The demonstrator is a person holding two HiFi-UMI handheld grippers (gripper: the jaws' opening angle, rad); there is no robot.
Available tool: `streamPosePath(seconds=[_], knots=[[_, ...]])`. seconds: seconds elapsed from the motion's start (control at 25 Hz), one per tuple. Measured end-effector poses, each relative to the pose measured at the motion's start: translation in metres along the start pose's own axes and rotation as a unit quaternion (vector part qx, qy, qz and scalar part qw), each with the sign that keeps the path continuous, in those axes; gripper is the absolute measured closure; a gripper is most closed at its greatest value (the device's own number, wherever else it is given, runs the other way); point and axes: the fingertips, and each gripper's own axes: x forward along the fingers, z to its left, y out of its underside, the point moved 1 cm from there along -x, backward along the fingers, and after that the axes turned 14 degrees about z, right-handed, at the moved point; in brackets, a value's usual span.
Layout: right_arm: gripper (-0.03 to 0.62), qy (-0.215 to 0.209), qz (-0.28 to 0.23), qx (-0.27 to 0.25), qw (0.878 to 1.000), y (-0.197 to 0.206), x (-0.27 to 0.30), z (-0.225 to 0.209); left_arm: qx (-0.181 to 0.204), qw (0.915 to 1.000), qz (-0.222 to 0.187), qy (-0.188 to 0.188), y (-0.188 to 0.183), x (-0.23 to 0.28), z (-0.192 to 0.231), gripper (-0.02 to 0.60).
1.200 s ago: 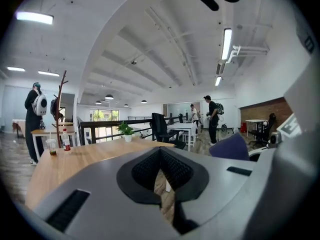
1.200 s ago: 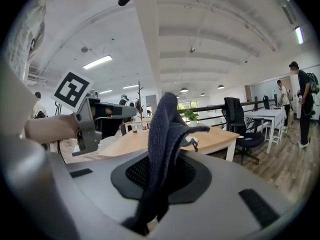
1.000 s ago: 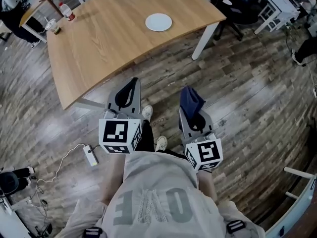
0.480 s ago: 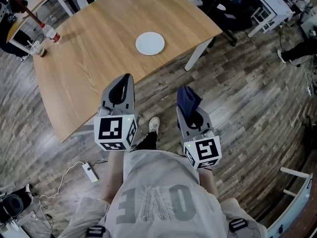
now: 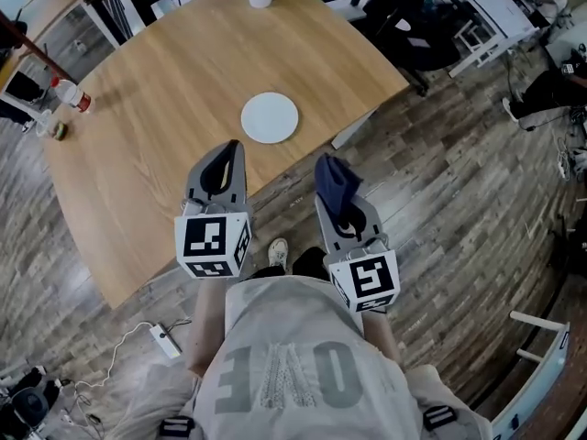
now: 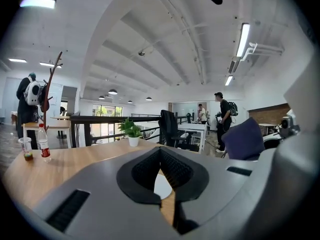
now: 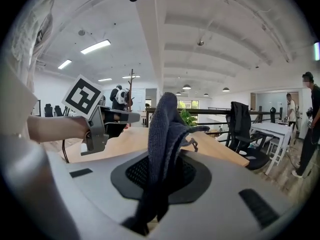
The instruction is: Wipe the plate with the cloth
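1. Right gripper (image 5: 337, 198): fingers clamped on the dark cloth (image 5: 334, 174), which stands up out of them.
2. Left gripper (image 5: 229, 149): fingers closed, empty.
3. Plate (image 5: 270, 117) lies flat on the counter (image 5: 165, 71), ahead and between both grippers. Left is nearer; the cloth needs to go forward-left.

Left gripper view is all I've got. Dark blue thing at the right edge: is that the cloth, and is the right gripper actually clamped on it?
Observer: Yes. The right gripper view shows the right gripper shut on the cloth, which stands up from between its jaws.
Operator: Plate? I only get a white sliver past my jaws.
Observer: The head view shows the whole plate: round, white, bare, flat on the table, ahead of the left gripper and the cloth, touching neither.
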Motion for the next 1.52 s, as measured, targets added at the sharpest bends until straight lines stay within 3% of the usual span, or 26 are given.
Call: streamPosePath(seconds=[0.24,0.4,0.72,0.96,1.04,1.28,1.44,1.52], knots=[[0.533,-0.002,0.017,-0.015,1.000,-0.009,0.025,-0.040,-0.015,0.9998,0.009,-0.005,-0.012,0.045,0.002,0.575],[0.533,-0.009,0.006,-0.024,1.000,-0.025,0.062,-0.080,-0.017,0.9994,0.011,-0.029,-0.024,0.081,0.013,0.575],[0.533,-0.079,-0.014,-0.059,0.995,-0.091,0.137,-0.128,-0.019,0.9961,-0.002,-0.087,-0.089,0.139,0.053,0.575],[0.534,-0.120,0.004,-0.060,0.991,-0.090,0.171,-0.136,-0.033,0.9931,0.025,-0.110,-0.080,0.148,0.070,0.575],[0.533,-0.126,0.010,-0.064,0.990,-0.092,0.179,-0.131,-0.047,0.9929,0.025,-0.106,-0.075,0.149,0.077,0.575],[0.533,-0.117,0.005,-0.068,0.991,-0.105,0.180,-0.114,-0.152,0.9850,0.000,-0.082,-0.067,0.146,0.108,0.575],[0.533,-0.122,0.007,-0.061,0.991,-0.104,0.180,-0.107,-0.159,0.9842,0.015,-0.075,-0.057,0.147,0.116,0.568],[0.533,-0.122,0.010,-0.056,0.991,-0.103,0.180,-0.106,-0.186,0.9805,0.037,-0.052,-0.044,0.154,0.117,0.464]])
